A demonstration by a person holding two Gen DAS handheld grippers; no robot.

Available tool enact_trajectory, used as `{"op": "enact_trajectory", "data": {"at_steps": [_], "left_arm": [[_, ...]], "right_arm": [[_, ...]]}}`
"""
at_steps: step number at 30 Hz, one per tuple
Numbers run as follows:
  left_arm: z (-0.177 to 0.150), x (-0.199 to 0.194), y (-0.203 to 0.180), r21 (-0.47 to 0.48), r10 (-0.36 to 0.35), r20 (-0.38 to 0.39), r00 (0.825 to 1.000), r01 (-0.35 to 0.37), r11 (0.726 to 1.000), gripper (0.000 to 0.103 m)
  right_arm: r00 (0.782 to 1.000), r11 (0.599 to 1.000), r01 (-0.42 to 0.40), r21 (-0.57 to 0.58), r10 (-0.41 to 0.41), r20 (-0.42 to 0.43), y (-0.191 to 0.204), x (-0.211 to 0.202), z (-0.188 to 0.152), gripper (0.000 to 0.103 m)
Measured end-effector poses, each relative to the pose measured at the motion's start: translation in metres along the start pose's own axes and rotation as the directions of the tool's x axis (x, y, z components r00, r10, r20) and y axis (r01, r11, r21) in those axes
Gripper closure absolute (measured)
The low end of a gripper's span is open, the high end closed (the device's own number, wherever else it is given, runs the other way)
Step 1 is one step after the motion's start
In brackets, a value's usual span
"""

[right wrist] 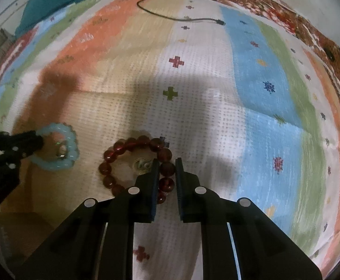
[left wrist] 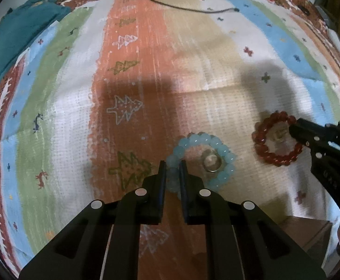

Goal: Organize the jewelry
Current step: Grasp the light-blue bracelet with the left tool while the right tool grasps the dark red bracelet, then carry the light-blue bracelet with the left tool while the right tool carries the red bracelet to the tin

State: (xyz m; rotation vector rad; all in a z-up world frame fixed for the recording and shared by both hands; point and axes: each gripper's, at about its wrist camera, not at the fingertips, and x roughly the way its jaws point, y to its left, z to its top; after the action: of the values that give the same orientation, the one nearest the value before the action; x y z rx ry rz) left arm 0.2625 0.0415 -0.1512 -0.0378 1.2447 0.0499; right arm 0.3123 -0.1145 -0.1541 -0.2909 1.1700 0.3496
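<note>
A light blue bead bracelet [left wrist: 216, 144] lies on the patterned cloth [left wrist: 76, 116] with a silver ring [left wrist: 211, 162] inside it. My left gripper [left wrist: 172, 171] is shut on the bracelet's left side. A dark red bead bracelet [right wrist: 123, 149] lies to its right with a small gold piece [right wrist: 143, 164] inside. My right gripper [right wrist: 167, 170] is shut on its right side beads. The red bracelet [left wrist: 274, 158] and right gripper [left wrist: 293, 128] also show in the left wrist view; the blue bracelet [right wrist: 69, 144] and left gripper [right wrist: 39, 141] show in the right wrist view.
A black cable [left wrist: 181, 5] lies across the far part of the cloth. A teal cloth bundle [left wrist: 23, 28] sits at the far left corner. A brown floor patch [left wrist: 305, 231] shows beyond the cloth's near right edge.
</note>
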Motion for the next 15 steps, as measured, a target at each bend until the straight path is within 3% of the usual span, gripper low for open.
{"op": "enact_trajectory", "data": {"at_steps": [15], "left_arm": [[-0.001,-0.054,-0.017,0.026,-0.082,0.117,0.990,0.080,0.996,0.092]], "right_arm": [[0.993,0.997,-0.070,0.023,0.068,0.093,0.007,-0.047,-0.009,0.089]]}}
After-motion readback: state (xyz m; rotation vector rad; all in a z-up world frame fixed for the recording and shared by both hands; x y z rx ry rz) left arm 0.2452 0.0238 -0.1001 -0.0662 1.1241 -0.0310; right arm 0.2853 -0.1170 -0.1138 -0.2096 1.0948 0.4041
